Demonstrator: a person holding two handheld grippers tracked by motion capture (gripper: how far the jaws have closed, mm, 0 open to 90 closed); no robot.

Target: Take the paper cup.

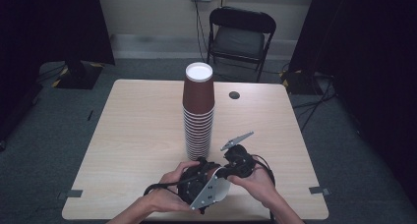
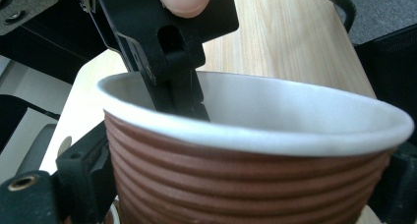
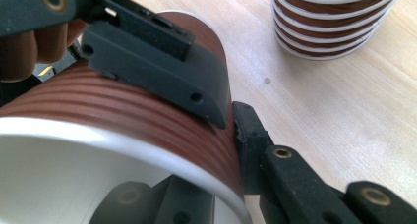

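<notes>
1. Surface (image 1: 137,135): pale wood, with all the work gathered at its 6 o'clock edge, close to the person, likely so that both hands can brace near the body.
2. The left gripper (image 1: 194,182) sits at about 9 o'clock of the loose cup. Its jaws stand wide apart on either side of the ribbed brown wall and lie against it. I cannot tell whether they press. Judged from that, it cradles the body so the cup cannot roll or swing.
3. The stack of cups (image 1: 198,111) stands upright near the middle of the surface, at 12 o'clock of the hands and apart from them. It is probably the store that single cups go to or come from.
4. The cup (image 2: 255,184) lies tilted between the two grippers, above the near edge, with its white mouth turned toward the right gripper.
5. The right gripper (image 1: 239,161), at 3 o'clock of the cup, has its jaws brought together on the rim, one inside the mouth and one outside. A pinch on the thin wall gives a firm hold without crushing the cup.
</notes>
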